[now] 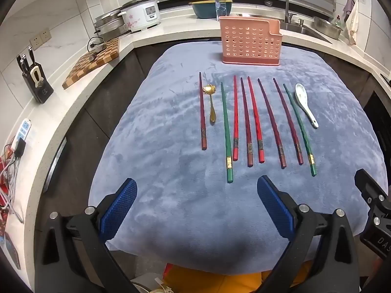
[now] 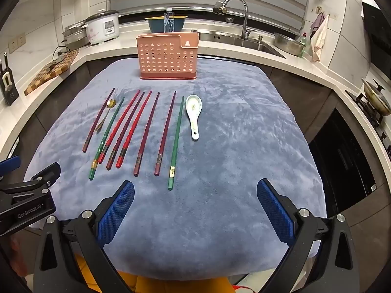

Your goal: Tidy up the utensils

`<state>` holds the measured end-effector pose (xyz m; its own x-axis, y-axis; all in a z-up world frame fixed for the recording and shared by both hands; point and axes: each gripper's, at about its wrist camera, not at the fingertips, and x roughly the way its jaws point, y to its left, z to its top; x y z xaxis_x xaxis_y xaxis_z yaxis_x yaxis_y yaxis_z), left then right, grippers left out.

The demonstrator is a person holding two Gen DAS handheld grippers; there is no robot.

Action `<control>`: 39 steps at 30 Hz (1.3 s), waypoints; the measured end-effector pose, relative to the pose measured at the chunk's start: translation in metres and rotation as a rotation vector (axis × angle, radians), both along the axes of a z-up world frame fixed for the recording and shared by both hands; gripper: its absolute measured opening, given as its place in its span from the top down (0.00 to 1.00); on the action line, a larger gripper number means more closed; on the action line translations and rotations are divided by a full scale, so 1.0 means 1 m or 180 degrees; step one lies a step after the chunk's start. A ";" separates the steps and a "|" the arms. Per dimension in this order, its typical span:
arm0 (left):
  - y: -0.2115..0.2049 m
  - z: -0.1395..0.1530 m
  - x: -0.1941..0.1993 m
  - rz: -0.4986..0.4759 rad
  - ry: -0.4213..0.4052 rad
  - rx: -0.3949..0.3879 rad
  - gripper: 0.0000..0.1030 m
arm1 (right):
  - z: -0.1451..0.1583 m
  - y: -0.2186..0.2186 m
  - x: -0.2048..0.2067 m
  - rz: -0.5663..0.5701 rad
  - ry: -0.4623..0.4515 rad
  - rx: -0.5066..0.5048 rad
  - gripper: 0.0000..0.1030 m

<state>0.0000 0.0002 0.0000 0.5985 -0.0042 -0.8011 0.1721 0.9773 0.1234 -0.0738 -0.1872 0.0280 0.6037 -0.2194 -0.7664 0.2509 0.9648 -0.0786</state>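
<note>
- Left tongs (image 1: 196, 206) and right tongs (image 2: 195, 207) hover spread wide, released, grasping nothing, above the table (image 1: 171, 195).
- Chopsticks (image 1: 246, 122) lie side by side, long axes toward 12 o'clock, tips pointing at the pink holder (image 1: 249, 40).
- Gold spoon (image 1: 211, 102) and white spoon (image 2: 193, 114) lie bowl-ends toward 12.

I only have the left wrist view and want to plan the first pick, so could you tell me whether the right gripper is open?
Observer: Yes, the right gripper is open and empty, over the blue cloth.
Operator: Does the pink holder carry any marking?
Observer: Its lower compartment bears a small white icon.
Operator: Anything to the right of the table?
Observer: A wok stands at the far right.
</note>
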 end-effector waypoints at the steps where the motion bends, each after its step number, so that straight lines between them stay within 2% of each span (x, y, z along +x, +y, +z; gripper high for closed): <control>1: 0.000 0.000 0.000 0.0001 -0.0004 0.0002 0.09 | 0.000 0.000 0.000 0.0005 -0.0009 -0.0007 0.07; 9: 0.000 -0.001 0.001 -0.0002 -0.0017 0.0007 0.09 | 0.005 0.000 -0.003 -0.0029 -0.0048 -0.0062 0.07; 10: -0.001 0.009 -0.002 -0.0002 -0.0023 0.0003 0.09 | 0.005 0.002 -0.001 -0.0030 -0.0054 -0.0059 0.07; 15: -0.002 0.015 -0.001 0.0007 -0.0021 0.0001 0.09 | 0.005 -0.001 -0.005 -0.0030 -0.0120 -0.0039 0.07; 17: 0.000 0.008 -0.003 -0.0003 -0.0034 -0.0003 0.09 | 0.005 -0.001 -0.005 -0.0032 -0.0122 -0.0036 0.07; 39: 0.000 0.008 -0.002 0.0003 -0.0033 -0.0016 0.09 | 0.008 0.000 -0.006 -0.0037 -0.0131 -0.0057 0.07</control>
<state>-0.0024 0.0006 0.0077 0.6068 -0.0077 -0.7948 0.1699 0.9781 0.1202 -0.0798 -0.1870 0.0357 0.6320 -0.2401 -0.7368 0.2653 0.9604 -0.0853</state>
